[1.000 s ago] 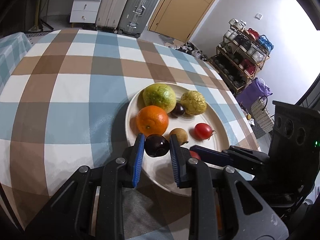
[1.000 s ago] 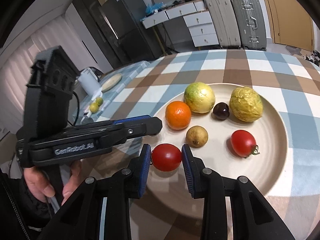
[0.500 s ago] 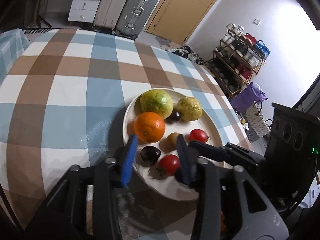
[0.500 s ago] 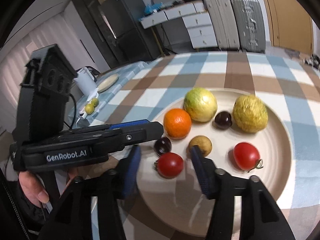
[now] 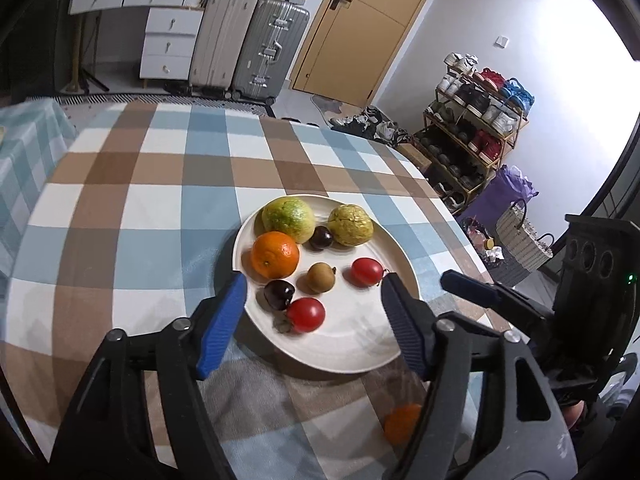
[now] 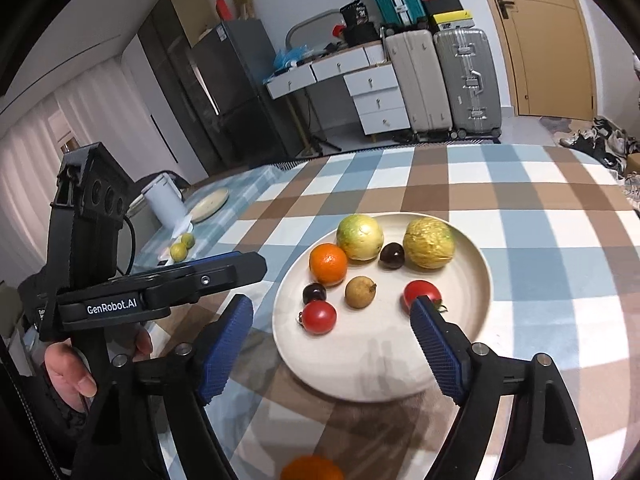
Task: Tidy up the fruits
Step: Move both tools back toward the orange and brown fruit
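Left gripper (image 5: 313, 312): fingers (image 5: 222, 324) spread wide, holding nothing, raised above the near edge of the plate (image 5: 360, 344). Between the finger tips, on the plate: a red tomato (image 5: 305, 314), its dried calyx pointing toward the left finger; touching it on the far side, a dark plum (image 5: 279, 294).

Right gripper (image 6: 334, 346): fingers (image 6: 438, 354) likewise spread wide and empty, straddling the near half of the plate (image 6: 380, 376). Nearest its left finger: the same red tomato (image 6: 318, 317), stem end facing that finger, with the dark plum (image 6: 314, 293) just beyond. The right finger tip overlaps a second red tomato (image 6: 420, 292) in view, green stem showing beside the pad.

Beyond both pairs of fingers, on the plate:
- small brown round fruit (image 6: 360, 291), stub pointing away to the upper right, between the two tomatoes;
- orange (image 6: 328, 263), past the plum, near the plate's left rim;
- large green-yellow round fruit (image 6: 359, 237), touching the orange on its far side;
- second dark plum (image 6: 391, 255), between the two large fruits;
- wrinkled yellow fruit (image 6: 428, 242), roundish, long axis not clear.

Behind the fingers, off the plate: another orange (image 6: 311, 468), blurred, on the table (image 6: 540, 240), which has a blue, brown and white checked cloth.

Left of the left gripper body (image 6: 160, 284): two small green-yellow fruits (image 6: 182, 246) on a farther surface, well apart from the plate.
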